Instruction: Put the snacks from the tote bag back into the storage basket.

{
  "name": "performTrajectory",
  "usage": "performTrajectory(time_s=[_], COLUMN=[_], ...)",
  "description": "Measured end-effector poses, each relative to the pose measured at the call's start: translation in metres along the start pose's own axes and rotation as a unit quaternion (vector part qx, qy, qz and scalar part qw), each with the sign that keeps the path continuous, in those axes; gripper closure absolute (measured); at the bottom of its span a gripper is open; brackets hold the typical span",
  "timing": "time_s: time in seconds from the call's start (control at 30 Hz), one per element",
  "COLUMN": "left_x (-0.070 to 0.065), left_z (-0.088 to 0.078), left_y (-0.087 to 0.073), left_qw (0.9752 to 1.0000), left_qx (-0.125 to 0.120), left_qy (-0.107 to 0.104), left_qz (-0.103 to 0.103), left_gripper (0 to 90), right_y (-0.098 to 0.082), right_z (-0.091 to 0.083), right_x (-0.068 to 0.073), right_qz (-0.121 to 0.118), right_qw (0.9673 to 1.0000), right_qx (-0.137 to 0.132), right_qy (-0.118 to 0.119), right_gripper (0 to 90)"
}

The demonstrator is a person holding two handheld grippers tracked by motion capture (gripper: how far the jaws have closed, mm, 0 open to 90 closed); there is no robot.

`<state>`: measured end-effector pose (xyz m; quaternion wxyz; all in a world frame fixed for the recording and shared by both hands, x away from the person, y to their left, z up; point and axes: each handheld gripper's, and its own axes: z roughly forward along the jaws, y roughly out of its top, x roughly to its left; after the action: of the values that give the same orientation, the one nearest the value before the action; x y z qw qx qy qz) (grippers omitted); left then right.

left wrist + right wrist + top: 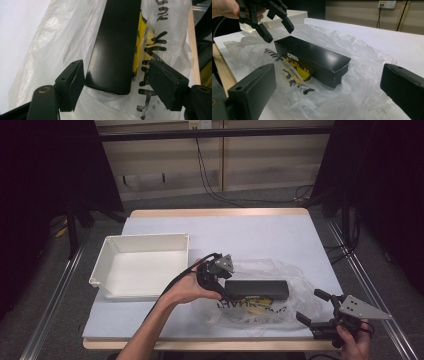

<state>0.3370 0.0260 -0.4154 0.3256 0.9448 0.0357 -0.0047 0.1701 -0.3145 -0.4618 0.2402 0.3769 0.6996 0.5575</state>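
Observation:
A long black box [257,289] lies on a crumpled clear plastic bag [300,292] with black lettering, near the table's front. In the left gripper view the near end of the box [115,50] sits between the jaws of my left gripper [116,75]; the left pad is close beside it and the right pad stands apart, so the gripper is open. From above, my left gripper [223,287] is at the box's left end. My right gripper [311,305] stands wide open at the front right corner, facing the box [312,57] and bag [362,75], holding nothing.
An empty white tray [145,238] stands at the left of the pale blue table [250,230]. The wooden front edge [200,345] runs just below the bag. Dark frames and cables flank the table on both sides.

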Motion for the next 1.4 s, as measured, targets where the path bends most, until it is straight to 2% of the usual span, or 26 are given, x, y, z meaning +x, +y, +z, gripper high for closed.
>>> performTrajectory(time_s=[0.07,0.1,0.3,0.57,0.63,0.67,0.73,0.77,0.8,0.83,0.93,1.03,1.07,1.1,1.23,1.27,1.4], left_x=[0.000,0.000,0.000,0.000,0.002,0.002,0.002,0.005,0.005,0.004,0.006,0.006,0.006,0.007,0.007,0.005,0.005], left_z=[0.002,0.006,0.015,0.031,0.032,0.034,0.034,0.034,0.034,0.035,0.035,0.038,0.038,0.038,0.039,0.040,0.039], left_y=[0.000,0.002,0.002,0.000,0.000,0.000,0.000,0.000,0.001,0.001,0.002,0.003,0.004,0.004,0.005,0.005,0.005], left_qw=[1.0000,0.9999,0.9995,0.9978,0.9976,0.9981,0.9981,0.9971,0.9966,0.9976,0.9972,0.9975,0.9974,0.9960,0.9960,0.9969,0.9969], left_qx=[0.000,0.010,0.027,0.060,0.062,0.058,0.058,0.068,0.073,0.065,0.068,0.068,0.068,0.081,0.082,0.075,0.074], left_qy=[0.007,0.008,0.014,0.006,0.005,0.001,0.003,-0.002,-0.003,-0.003,-0.008,-0.010,-0.006,-0.007,-0.006,-0.006,-0.011], left_qz=[0.006,0.008,0.011,0.025,0.029,0.021,0.021,0.034,0.039,0.025,0.030,0.019,0.023,0.038,0.034,0.025,0.025], left_gripper=[26.1,25.4,26.7,32.1,33.1,35.2,36.9,37.3,38.2,38.4,38.9,38.5,38.2,38.0,38.9,39.9,42.0], right_y=[0.000,0.001,-0.001,-0.001,-0.001,-0.001,-0.001,-0.001,-0.001,-0.001,-0.001,-0.001,-0.001,-0.001,-0.001,-0.001,-0.001], right_z=[0.000,-0.001,-0.004,-0.002,-0.001,0.000,0.000,-0.001,-0.001,-0.001,0.000,-0.001,-0.001,-0.001,-0.002,-0.002,-0.001], right_x=[0.000,-0.001,-0.001,-0.002,-0.002,-0.001,0.000,0.000,0.000,0.000,0.000,0.000,0.000,0.000,-0.001,-0.001,0.000], right_qz=[0.000,0.000,0.000,0.003,0.003,0.003,0.001,0.000,-0.001,-0.001,0.000,0.000,0.001,0.000,0.001,0.000,-0.002], right_qw=[1.0000,1.0000,1.0000,1.0000,1.0000,1.0000,1.0000,1.0000,1.0000,1.0000,1.0000,1.0000,1.0000,1.0000,1.0000,1.0000,1.0000], right_qx=[0.000,-0.003,-0.008,-0.006,-0.005,-0.005,-0.004,-0.003,-0.002,-0.003,-0.004,-0.003,-0.003,-0.003,-0.003,-0.002,-0.001], right_qy=[0.002,0.002,0.005,0.002,0.005,0.004,0.005,0.006,0.007,0.006,0.005,0.006,0.005,0.005,0.006,0.007,0.008], right_gripper=[0.1,0.0,0.0,0.0,0.0,0.0,0.0,0.0,0.0,0.0,0.0,0.0,0.0,0.0,0.0,0.0,0.0])
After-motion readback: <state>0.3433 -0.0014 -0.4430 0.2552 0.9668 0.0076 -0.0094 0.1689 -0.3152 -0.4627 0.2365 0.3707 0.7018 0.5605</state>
